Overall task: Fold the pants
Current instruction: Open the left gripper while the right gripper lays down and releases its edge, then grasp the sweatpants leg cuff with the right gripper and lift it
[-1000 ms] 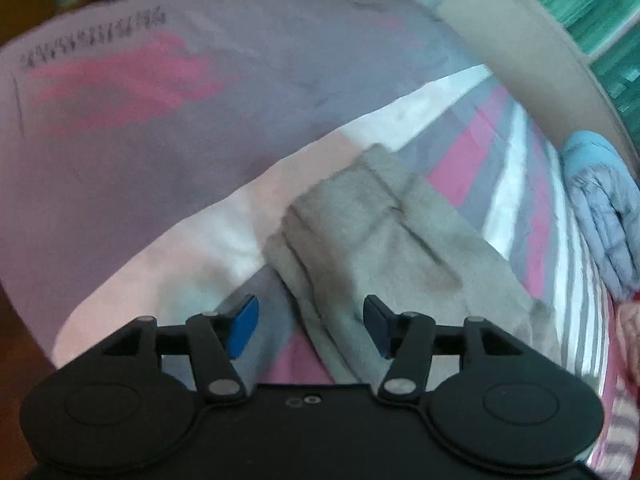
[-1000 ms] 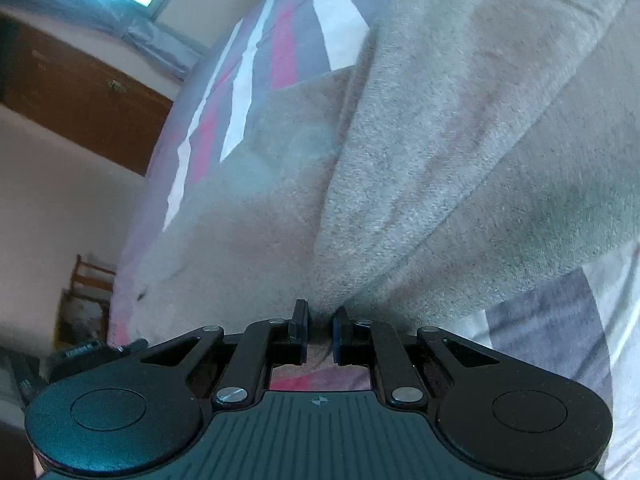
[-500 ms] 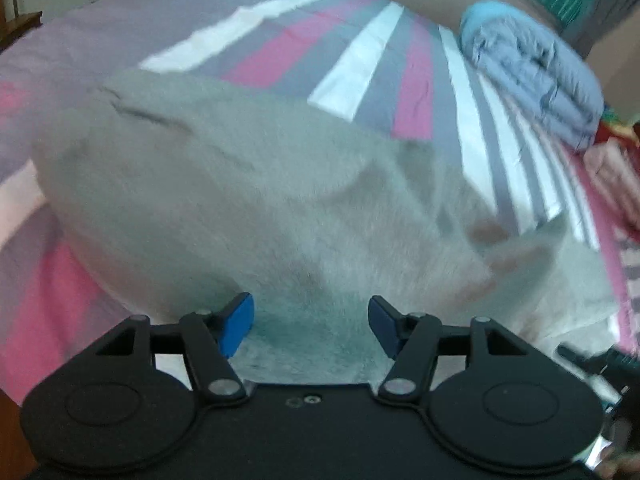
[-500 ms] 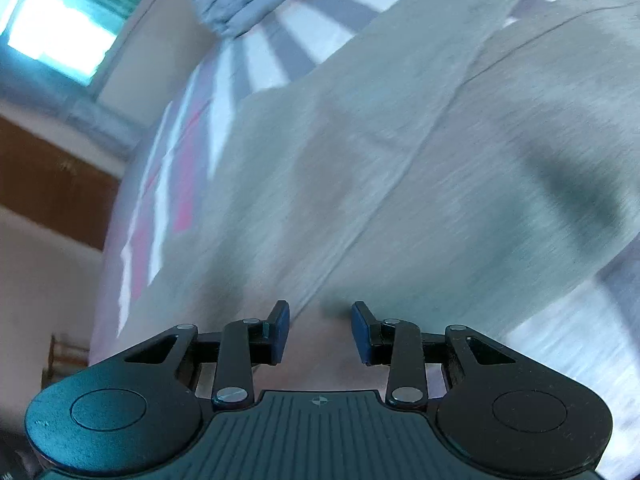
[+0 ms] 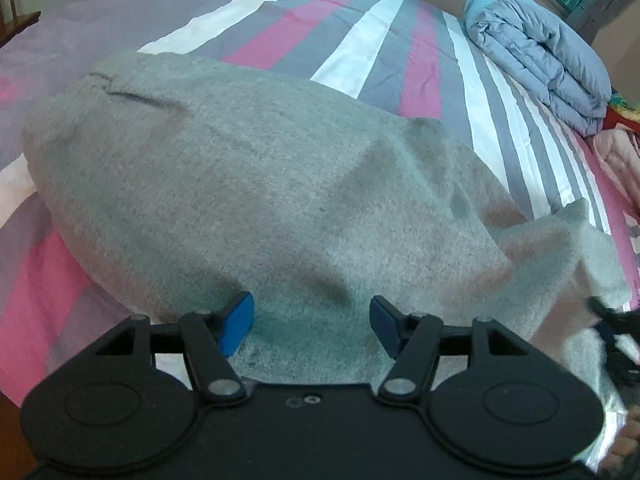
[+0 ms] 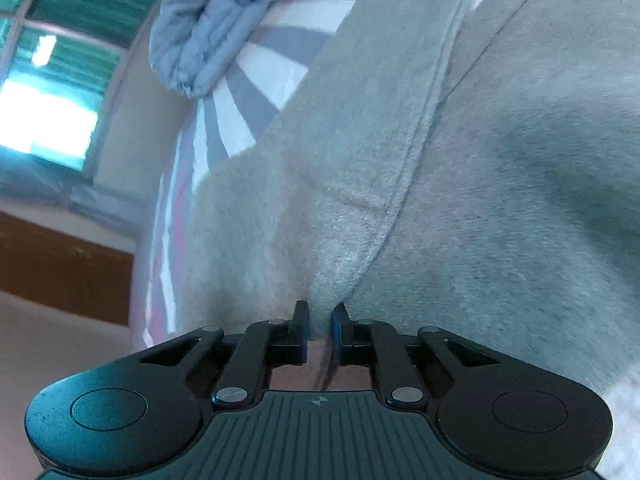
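Pants fold pinched in just-closed right tongs; left tongs agape.

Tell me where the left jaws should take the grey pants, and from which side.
Take the near edge of the grey pants, the strip lying between the open jaws of the left gripper. Come from the near side, pointing steeply down. There the folded cloth ends on the striped bedsheet, so the jaws could probably pinch the whole edge. The right gripper is already pinched on its fold.
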